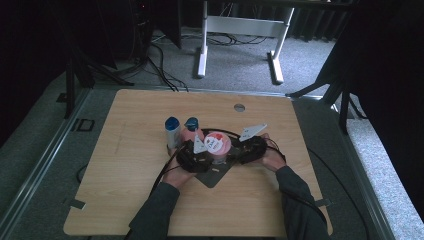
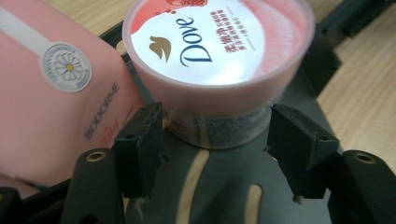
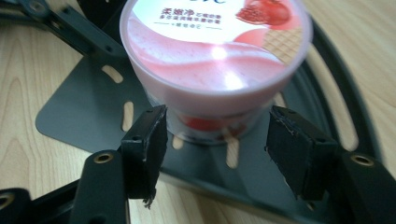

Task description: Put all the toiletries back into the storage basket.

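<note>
On the wooden table (image 1: 130, 165) we see a dark slotted tray (image 3: 74, 116) carrying the pink Dove jar (image 2: 217, 60) beside a pink bottle (image 2: 51, 102), while our left gripper (image 2: 215, 135) and right gripper (image 3: 215, 135) stand spread around its base, not touching.

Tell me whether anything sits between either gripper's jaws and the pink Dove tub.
Nothing visible does. In each gripper view the tub stands straight ahead on the dark slotted plate, with open space between it and the jaws of the left gripper and right gripper. The pink bottle leans beside the tub, off to one side.
</note>
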